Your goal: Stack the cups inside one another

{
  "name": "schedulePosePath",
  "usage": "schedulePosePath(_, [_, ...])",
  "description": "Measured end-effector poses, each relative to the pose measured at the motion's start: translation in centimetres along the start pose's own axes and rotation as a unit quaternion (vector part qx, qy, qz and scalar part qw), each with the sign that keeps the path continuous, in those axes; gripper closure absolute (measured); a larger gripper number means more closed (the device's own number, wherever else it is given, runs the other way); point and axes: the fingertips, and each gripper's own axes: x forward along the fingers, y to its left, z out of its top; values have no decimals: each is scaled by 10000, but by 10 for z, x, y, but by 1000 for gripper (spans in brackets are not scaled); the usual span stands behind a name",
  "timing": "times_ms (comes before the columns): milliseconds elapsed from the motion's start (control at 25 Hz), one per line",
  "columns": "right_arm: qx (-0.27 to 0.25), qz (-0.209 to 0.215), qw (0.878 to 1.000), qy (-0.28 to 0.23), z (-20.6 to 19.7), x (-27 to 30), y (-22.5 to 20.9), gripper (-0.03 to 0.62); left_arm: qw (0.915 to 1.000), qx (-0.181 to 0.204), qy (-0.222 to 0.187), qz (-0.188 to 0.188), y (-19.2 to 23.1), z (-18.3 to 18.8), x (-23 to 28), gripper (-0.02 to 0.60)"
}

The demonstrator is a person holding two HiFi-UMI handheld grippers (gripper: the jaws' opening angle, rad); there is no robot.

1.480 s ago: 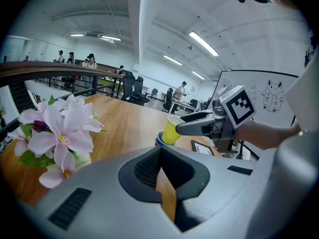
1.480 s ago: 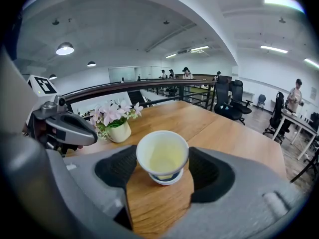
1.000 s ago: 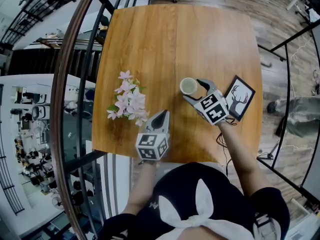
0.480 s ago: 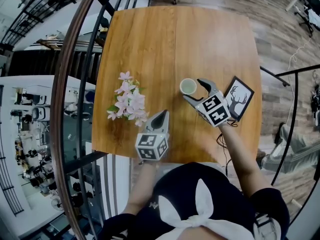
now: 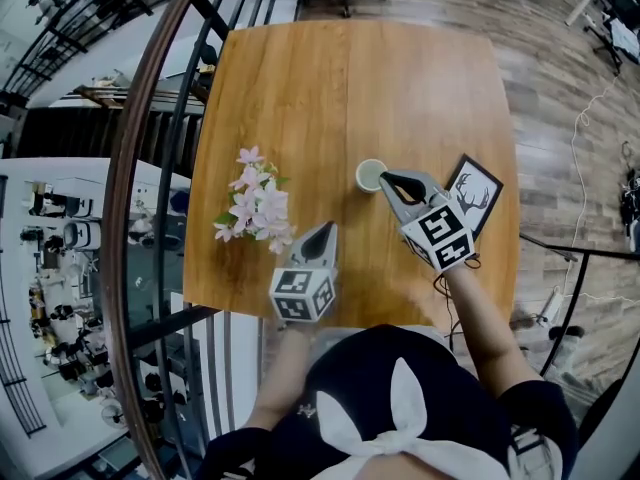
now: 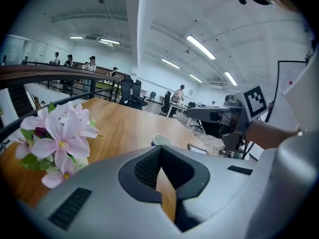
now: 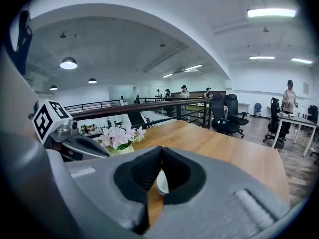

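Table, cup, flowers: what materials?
Table: wood or veneer, semi-gloss; long grain streaks, soft glare. Cup: pale, matte, thin rim; paper or plastic, can't tell. Flowers: pink petals, green leaves; probably artificial fabric, unsure.

Your pale cup (image 5: 371, 175) is standing upright, mouth up, near the middle of the wooden table (image 5: 300, 98) (whether others are nesting inside it, you cannot tell)

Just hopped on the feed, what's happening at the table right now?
A person works two handheld grippers at a wooden table. The right gripper is by the white cup, its fingers just closed, nothing between them. The left gripper, shut and empty, sits near the flowers. Only one cup shows; any nested inside can't be seen.
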Motion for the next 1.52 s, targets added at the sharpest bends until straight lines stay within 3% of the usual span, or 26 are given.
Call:
schedulePosePath(400, [-19, 177, 9994, -306, 13, -30, 25, 595, 9996, 223, -172, -81, -11, 10, -10, 565])
schedulePosePath(880, [2, 234, 9994, -267, 2, -72, 59, 595, 9974, 513, -419, -292, -49, 25, -31, 565])
schedulePosePath(1520, [-71, 299, 9995, -100, -24, -110, 92, 597, 9949, 704, -523, -504, -93, 13, -55, 565])
